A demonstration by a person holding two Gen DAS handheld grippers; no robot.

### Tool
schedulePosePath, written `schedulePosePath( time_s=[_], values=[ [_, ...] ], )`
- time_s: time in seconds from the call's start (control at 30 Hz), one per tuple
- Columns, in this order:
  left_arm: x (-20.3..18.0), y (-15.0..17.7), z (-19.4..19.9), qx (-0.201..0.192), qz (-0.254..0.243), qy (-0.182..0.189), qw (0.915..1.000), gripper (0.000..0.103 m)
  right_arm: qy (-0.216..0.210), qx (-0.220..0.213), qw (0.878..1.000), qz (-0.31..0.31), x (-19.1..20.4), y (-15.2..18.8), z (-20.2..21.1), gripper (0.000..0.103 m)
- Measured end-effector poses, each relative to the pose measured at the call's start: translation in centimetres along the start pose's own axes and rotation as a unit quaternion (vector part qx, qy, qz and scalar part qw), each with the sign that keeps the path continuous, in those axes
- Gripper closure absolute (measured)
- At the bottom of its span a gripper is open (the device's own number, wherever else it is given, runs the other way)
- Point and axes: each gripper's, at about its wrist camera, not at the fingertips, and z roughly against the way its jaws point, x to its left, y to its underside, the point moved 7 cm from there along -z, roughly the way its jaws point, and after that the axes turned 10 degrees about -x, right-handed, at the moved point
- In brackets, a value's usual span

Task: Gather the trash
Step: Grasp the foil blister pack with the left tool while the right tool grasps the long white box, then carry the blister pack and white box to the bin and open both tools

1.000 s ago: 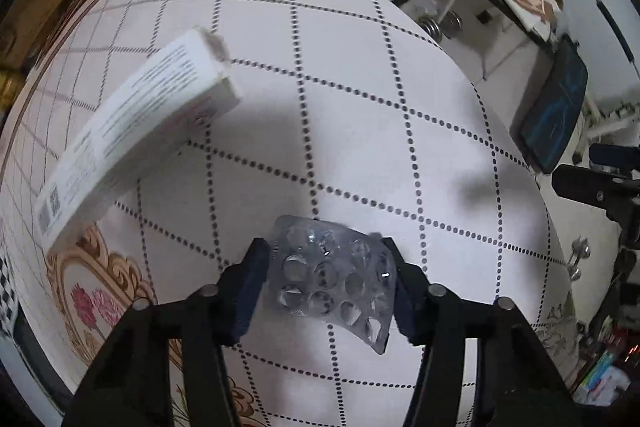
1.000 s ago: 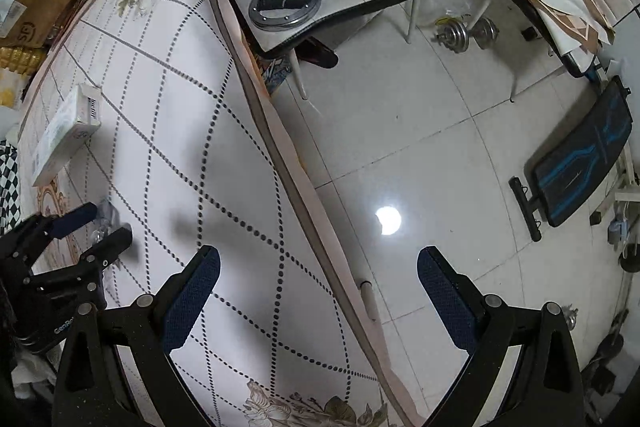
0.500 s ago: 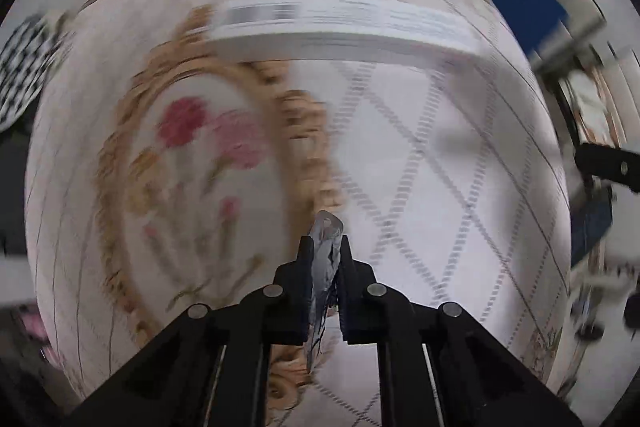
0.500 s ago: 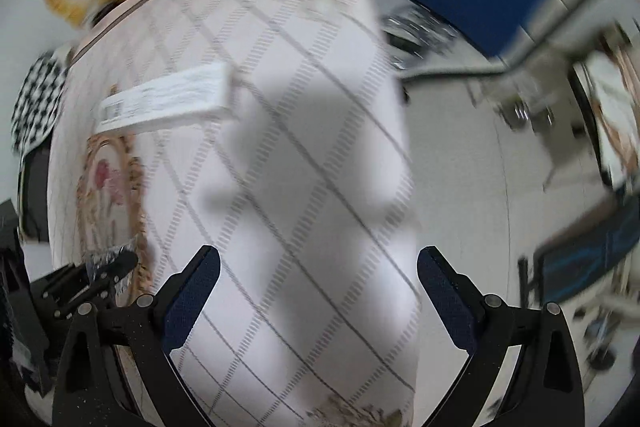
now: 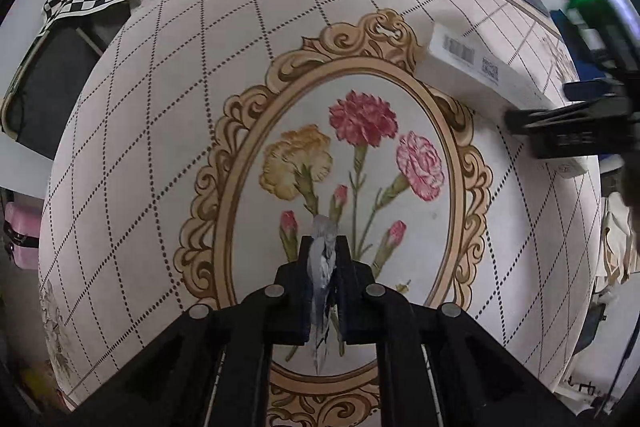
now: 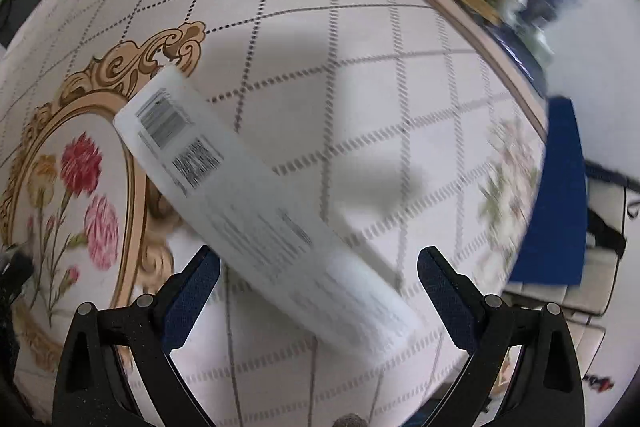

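Left gripper (image 5: 323, 259) — pressed together on a crumpled blister pack (image 5: 322, 267), held above the flower print on the table (image 5: 160, 107). Right gripper (image 6: 318, 279) — spread wide, nothing between its pads. Box (image 6: 256, 203) — flat on the table directly beyond the right gripper, long axis running diagonally across the gap between the fingers; the right hand is the nearer and likely takes it.

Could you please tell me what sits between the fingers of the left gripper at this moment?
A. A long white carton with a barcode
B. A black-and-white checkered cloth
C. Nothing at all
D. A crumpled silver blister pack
D: in the left wrist view the left gripper is shut on the crumpled silver blister pack, while the white carton lies apart on the tablecloth.
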Motion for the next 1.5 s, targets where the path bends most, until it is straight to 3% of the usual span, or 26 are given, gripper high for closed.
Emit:
schedulePosePath(
  time_s=[0.07, 0.1, 0.13, 0.3, 0.4, 0.5, 0.7, 0.9, 1.0, 1.27, 1.5],
  values=[
    [1.1, -0.5, 0.5, -0.002, 0.001, -0.002, 1.0000, 0.096, -0.003, 0.013, 1.000, 0.003, 0.5, -0.1, -0.9, 0.006],
    [1.3, -0.6, 0.7, -0.004, 0.002, -0.002, 1.0000, 0.097, -0.015, 0.017, 1.000, -0.002, 0.8, -0.1, -1.3, 0.020],
    [1.6, -0.6, 1.1, -0.006, 0.004, 0.000, 1.0000, 0.097, -0.025, 0.013, 0.999, -0.021, 0.8, 0.1, -0.9, 0.028],
    [2.6, -1.0, 2.6, -0.017, 0.019, 0.012, 0.9996, 0.097, -0.074, 0.027, 0.989, -0.126, 0.7, 3.5, 0.7, 0.046],
    [3.3, -0.9, 4.7, -0.029, 0.018, 0.016, 0.9993, 0.097, -0.129, 0.030, 0.965, -0.224, 1.2, 7.4, 2.6, 0.048],
    [3.6, -1.3, 6.2, -0.041, 0.013, 0.018, 0.9989, 0.097, -0.159, 0.016, 0.945, -0.284, 2.2, 11.1, 4.7, 0.049],
    [4.8, 1.2, 11.0, -0.060, -0.013, 0.025, 0.9978, 0.097, -0.175, -0.008, 0.913, -0.369, 4.9, 18.4, 9.1, 0.050],
    [5.2, 6.8, 15.7, -0.070, -0.051, 0.045, 0.9952, 0.097, -0.163, -0.034, 0.896, -0.411, 10.2, 24.4, 15.9, 0.051],
    [6.0, 10.4, 18.3, -0.077, -0.069, 0.063, 0.9926, 0.097, -0.151, -0.052, 0.896, -0.413, 13.3, 26.9, 20.0, 0.051],
    [11.5, 21.2, 25.1, -0.094, -0.120, 0.108, 0.9824, 0.097, -0.123, -0.099, 0.885, -0.437, 23.9, 36.3, 31.1, 0.051],
    [15.5, 30.2, 27.3, -0.054, -0.137, 0.130, 0.9805, 0.097, -0.146, -0.070, 0.871, -0.464, 36.4, 45.6, 35.7, 0.052]
  ],
)
